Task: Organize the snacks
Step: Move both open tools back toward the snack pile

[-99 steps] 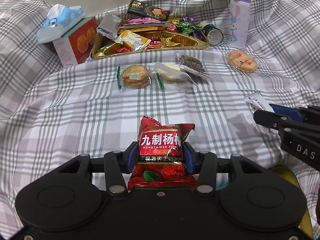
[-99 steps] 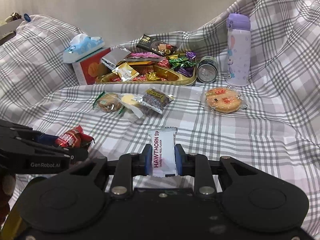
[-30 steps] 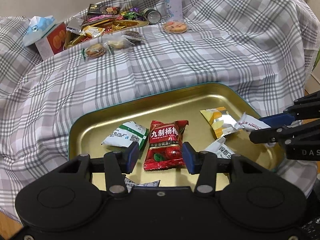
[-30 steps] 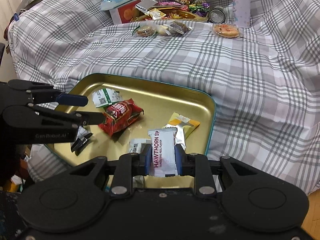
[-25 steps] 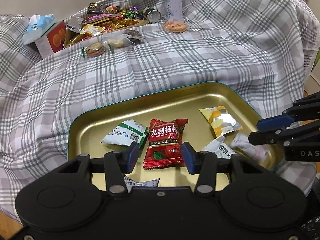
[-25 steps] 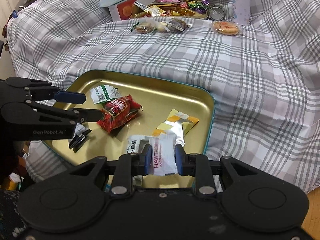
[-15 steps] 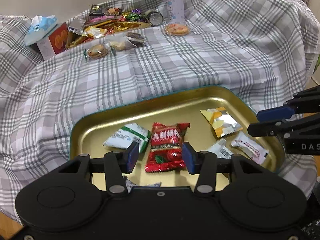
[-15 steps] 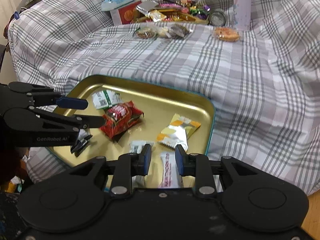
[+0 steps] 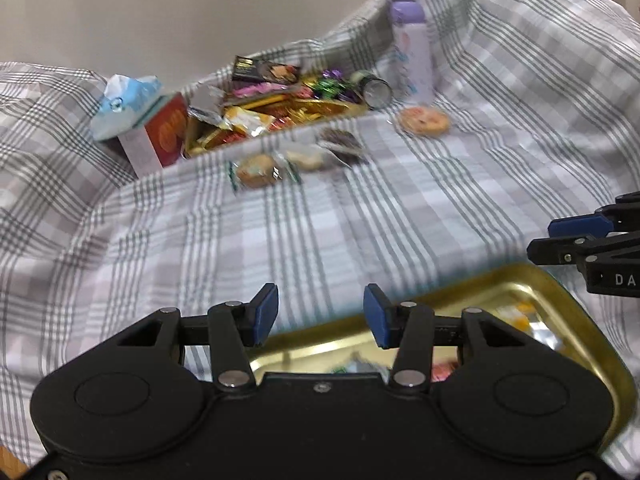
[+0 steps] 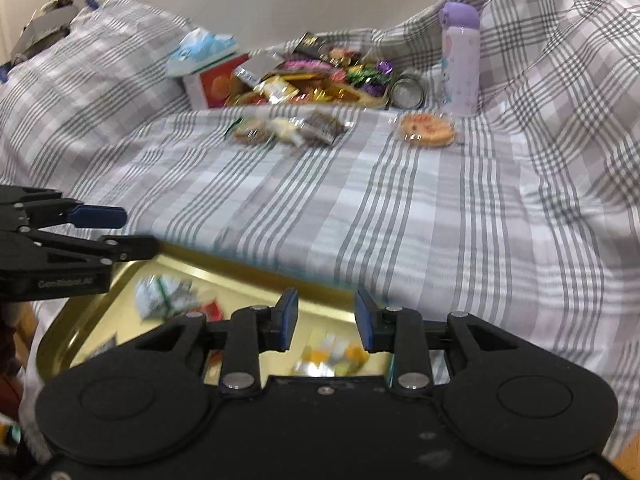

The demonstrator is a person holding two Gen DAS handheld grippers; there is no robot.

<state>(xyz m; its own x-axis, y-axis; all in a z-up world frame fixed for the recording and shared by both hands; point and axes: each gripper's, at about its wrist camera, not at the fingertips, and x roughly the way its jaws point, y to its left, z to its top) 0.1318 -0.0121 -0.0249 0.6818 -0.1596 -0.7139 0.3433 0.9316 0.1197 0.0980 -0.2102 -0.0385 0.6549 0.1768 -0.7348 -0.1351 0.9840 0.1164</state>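
Note:
A gold tray [image 9: 576,292] [image 10: 76,328] lies at the near edge of the plaid cloth, with several snack packets blurred inside it. My left gripper [image 9: 318,312] stands open and empty over the tray's far rim. My right gripper [image 10: 325,322] hangs above the tray with its jaws opening and nothing between them. Far back, loose snacks lie on the cloth: a round biscuit pack [image 9: 256,174] [image 10: 250,133], a pale pack [image 10: 286,128], a dark pack [image 9: 340,146] [image 10: 324,126] and a round cracker pack [image 9: 423,121] [image 10: 428,130].
A second gold tray [image 9: 320,110] [image 10: 360,98] heaped with sweets sits at the back. Beside it stand a red box [image 9: 160,136] [image 10: 212,84] with a blue tissue pack on top, a tipped can [image 9: 376,92] [image 10: 408,90] and a purple bottle [image 9: 412,46] [image 10: 460,60].
Both grippers lifted and tilted up away from the near tray. The right gripper let the white hawthorn bar drop into the tray and widened. The red packet lies left behind in the tray.

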